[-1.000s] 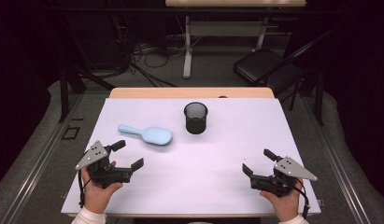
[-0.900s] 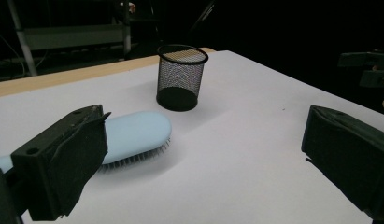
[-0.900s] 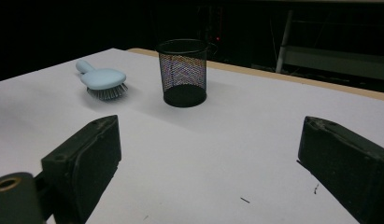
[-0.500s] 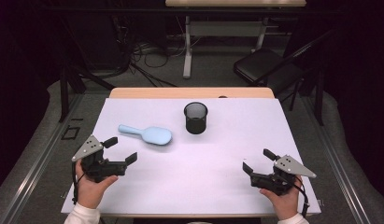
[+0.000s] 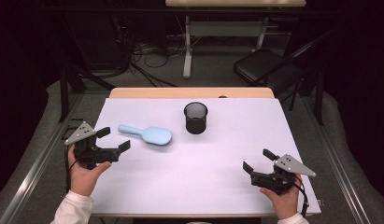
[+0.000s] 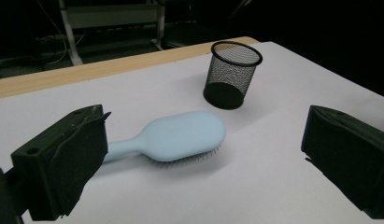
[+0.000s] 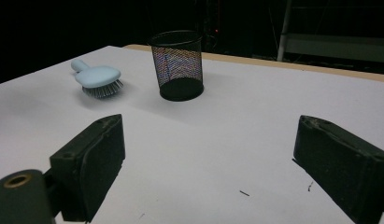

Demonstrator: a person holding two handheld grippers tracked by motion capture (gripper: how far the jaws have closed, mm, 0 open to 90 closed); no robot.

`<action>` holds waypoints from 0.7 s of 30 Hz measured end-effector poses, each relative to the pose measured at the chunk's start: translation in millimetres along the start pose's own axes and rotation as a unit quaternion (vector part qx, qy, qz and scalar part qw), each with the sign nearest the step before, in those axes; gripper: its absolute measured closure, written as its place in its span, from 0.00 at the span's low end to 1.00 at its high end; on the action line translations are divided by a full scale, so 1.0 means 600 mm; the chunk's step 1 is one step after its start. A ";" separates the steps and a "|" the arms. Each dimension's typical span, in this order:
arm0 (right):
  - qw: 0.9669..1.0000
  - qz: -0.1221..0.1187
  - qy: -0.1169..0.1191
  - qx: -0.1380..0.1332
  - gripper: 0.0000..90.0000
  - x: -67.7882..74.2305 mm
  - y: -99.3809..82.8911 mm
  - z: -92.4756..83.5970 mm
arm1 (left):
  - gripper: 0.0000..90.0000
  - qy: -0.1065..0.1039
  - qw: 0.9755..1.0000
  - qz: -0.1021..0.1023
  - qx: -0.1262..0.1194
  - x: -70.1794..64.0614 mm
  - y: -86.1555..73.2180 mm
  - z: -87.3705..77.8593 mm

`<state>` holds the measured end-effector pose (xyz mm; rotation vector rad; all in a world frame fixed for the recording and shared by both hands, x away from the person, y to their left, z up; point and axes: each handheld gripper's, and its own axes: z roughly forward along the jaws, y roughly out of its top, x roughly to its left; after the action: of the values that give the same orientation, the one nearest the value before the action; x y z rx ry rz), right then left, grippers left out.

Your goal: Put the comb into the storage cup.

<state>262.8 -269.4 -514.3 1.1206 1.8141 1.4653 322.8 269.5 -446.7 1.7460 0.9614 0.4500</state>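
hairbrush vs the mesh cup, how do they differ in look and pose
The hairbrush is pale blue and solid; the mesh cup is black and see-through. The hairbrush lies flat, bristles down; the mesh cup stands upright, mouth open and empty. The hairbrush lies nearer the left gripper. Both rest on the white table, untouched.

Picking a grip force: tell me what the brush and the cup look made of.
Brush: probably moulded plastic, pale blue with a smooth matte back and soft sheen; it lies bristles down.
Cup: likely black wire mesh, since the table shows through its wall, with a solid rim and base.
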 end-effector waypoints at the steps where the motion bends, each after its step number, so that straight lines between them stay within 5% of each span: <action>1: 1.000 0.000 0.000 0.000 0.10 0.000 0.000 0.000 | 0.01 0.000 1.000 0.000 0.000 0.000 0.000 0.000; 13: 1.000 -0.015 -0.001 0.008 0.11 0.006 -0.002 0.003 | 0.02 0.006 0.999 -0.048 0.023 0.037 0.035 0.025; 21: 1.000 -0.010 -0.001 0.009 0.12 0.006 -0.003 0.004 | 0.03 0.021 0.998 -0.048 0.039 0.051 0.060 0.036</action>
<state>262.6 -265.0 -516.3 1.1094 1.8345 1.4383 370.3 275.4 -426.5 1.7570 1.1012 0.3932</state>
